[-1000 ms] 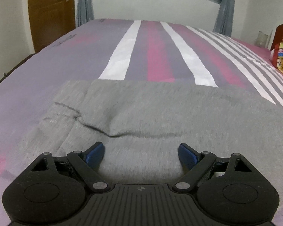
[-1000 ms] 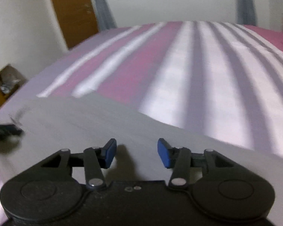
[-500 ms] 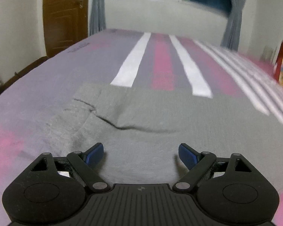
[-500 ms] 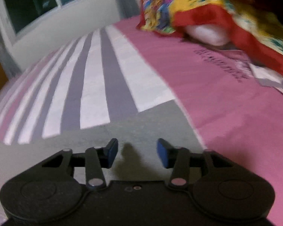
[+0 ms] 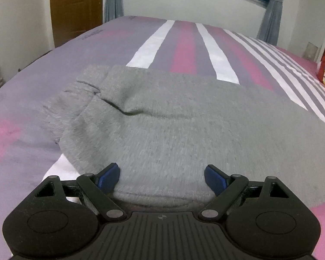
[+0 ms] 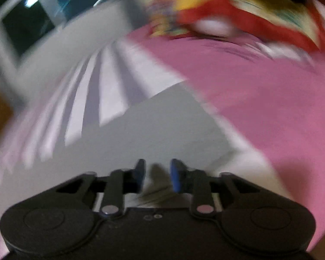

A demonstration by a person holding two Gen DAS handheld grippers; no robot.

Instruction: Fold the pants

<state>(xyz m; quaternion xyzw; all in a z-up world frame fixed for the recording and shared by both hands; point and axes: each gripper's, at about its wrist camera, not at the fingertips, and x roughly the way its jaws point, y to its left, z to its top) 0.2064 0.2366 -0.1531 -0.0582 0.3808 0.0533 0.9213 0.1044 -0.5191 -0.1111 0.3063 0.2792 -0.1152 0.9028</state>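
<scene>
Right tongs swung to pants end, closing, left tongs released

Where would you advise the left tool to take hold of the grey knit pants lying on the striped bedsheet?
Probably the grey knit pants' near folded edge, from the near side: that rounded edge already lies between the open left tool's blue pads, flat on the bedsheet.
</scene>
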